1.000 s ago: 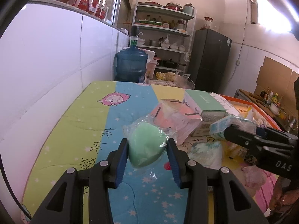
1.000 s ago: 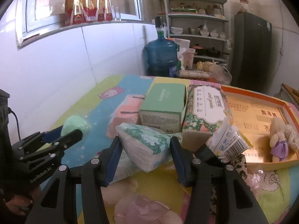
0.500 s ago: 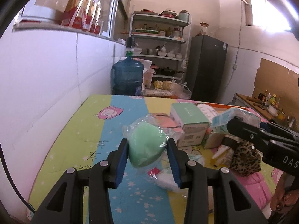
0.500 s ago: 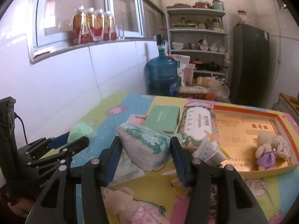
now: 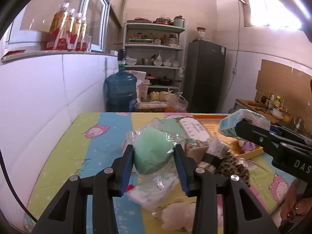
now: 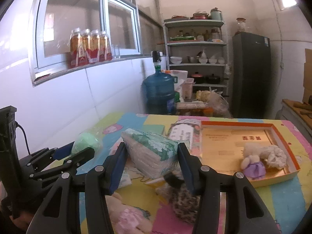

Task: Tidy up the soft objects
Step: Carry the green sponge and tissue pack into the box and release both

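Green foam in a crinkled clear wrapper, the sponge (image 5: 151,154), sits clamped between the blue pads of the left tool (image 5: 154,160), held above the cartoon-print worktop (image 5: 74,156). Pressed between the pads of the right tool (image 6: 150,157) is a tissue pack (image 6: 150,148) with a green leaf pattern, also held clear of the worktop. Below and to the right lies an orange-rimmed box lid (image 6: 273,127) holding a small plush toy (image 6: 253,162), with a leopard-print item (image 6: 185,204) beside the tool's finger.
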The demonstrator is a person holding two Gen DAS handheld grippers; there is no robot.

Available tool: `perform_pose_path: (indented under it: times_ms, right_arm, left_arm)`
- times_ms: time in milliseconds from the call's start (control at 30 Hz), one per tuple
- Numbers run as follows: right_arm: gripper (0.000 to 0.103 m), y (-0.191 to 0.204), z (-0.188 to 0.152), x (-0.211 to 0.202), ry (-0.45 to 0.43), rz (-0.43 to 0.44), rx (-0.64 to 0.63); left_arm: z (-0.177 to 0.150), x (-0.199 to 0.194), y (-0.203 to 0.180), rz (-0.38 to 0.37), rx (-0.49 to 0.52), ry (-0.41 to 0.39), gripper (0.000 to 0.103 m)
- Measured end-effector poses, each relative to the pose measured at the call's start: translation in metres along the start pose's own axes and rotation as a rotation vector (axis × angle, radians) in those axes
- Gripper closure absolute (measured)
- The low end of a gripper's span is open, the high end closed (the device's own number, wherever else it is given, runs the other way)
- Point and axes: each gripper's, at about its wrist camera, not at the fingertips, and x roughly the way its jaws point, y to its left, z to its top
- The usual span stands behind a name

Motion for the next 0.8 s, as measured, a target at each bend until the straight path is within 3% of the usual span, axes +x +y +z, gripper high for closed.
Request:
perform_pose_path:
  times_ms: [800]
  right_arm:
    - [0.049,-0.115,-0.008,-0.057,-0.073,-0.108,0.093]
  left_arm:
    - [0.024,0.027,-0.118,-0.12,0.071,-0.016,0.061]
